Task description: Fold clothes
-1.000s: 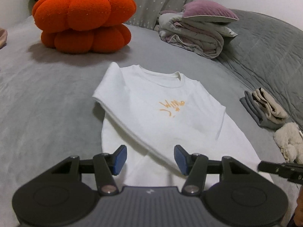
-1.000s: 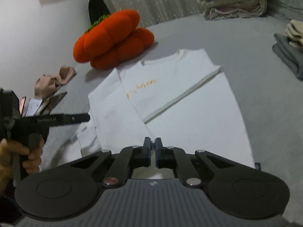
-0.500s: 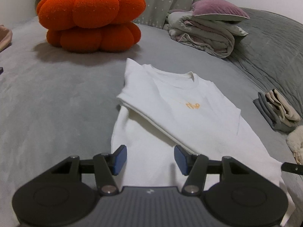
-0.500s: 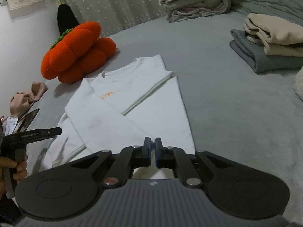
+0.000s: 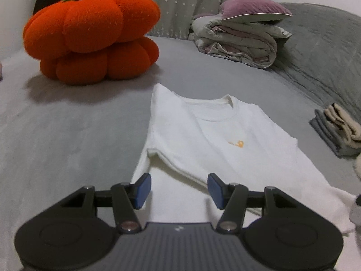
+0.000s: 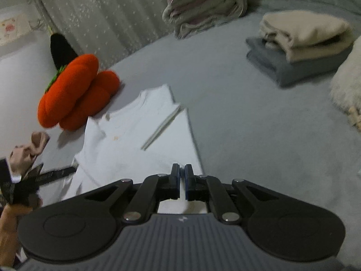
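- The grey bed cover point(image 5: 67, 135) has a soft, faintly napped surface; on it the white T-shirt point(image 5: 214, 140) lies flat, of smooth, thin cotton.
- An orange pumpkin cushion point(image 5: 92, 38) of plush lobes with a green knitted top stands beyond the shirt, to its left.
- A rolled quilt point(image 5: 239, 43) with a mauve pillow point(image 5: 252, 9) on top sits further back; a small stack of folded beige and grey clothes point(image 6: 302, 45) lies off to the right.
- The left gripper point(image 5: 178, 187) hangs tilted downward over the near part of the shirt, its blue pads spread apart with nothing between them.
- The right gripper point(image 6: 182, 180) points down over the shirt's near right part, its jaws clenched together; no cloth shows between them.
- The shirt has both sleeves folded inward across the chest, so its outline is a long, narrow panel. A ribbed neckline and a small orange print point(image 5: 237, 144) show.
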`<action>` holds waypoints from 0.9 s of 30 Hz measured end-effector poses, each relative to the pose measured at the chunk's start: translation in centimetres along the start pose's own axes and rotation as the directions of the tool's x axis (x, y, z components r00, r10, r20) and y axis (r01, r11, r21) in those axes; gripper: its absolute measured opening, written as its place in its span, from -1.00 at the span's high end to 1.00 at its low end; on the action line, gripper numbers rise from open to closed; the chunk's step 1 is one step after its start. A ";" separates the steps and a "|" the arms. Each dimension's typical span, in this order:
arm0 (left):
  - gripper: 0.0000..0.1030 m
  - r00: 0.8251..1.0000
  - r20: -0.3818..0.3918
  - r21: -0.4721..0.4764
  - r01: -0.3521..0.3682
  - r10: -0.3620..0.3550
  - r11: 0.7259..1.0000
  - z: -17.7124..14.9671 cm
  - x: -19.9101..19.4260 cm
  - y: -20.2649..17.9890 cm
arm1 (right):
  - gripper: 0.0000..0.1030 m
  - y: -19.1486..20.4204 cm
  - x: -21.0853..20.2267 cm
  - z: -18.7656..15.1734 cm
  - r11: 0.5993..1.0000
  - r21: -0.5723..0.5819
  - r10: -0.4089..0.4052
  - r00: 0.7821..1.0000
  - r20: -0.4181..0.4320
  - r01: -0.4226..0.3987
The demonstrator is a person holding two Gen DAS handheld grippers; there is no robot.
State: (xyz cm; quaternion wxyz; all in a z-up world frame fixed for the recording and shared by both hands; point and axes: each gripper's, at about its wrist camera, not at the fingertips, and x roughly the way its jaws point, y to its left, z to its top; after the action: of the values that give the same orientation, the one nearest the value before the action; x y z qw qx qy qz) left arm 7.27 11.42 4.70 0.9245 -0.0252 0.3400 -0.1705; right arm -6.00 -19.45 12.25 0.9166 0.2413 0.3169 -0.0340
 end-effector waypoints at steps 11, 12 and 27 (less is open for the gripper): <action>-0.10 0.997 0.013 0.037 -0.072 0.072 0.997 2.1 2.3 0.5 | 0.28 2.6 0.0 -0.8 0.966 -0.257 -0.025 0.999 0.032 0.032; -0.09 0.997 0.009 0.047 -0.075 0.074 0.996 2.2 2.5 0.4 | 0.28 3.0 0.0 -1.0 0.958 -0.287 -0.007 1.000 0.026 0.014; -0.05 0.991 -0.087 0.348 -0.065 0.101 0.935 1.8 2.7 0.6 | 0.28 6.6 0.6 -4.2 0.796 -0.596 0.080 0.994 -0.072 -0.107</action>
State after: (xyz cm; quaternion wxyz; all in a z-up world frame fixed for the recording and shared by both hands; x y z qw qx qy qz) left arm 10.55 10.96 4.28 0.9021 0.1602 0.3533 -0.1892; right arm -6.51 -11.68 11.79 0.9394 -0.0447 0.3187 0.1181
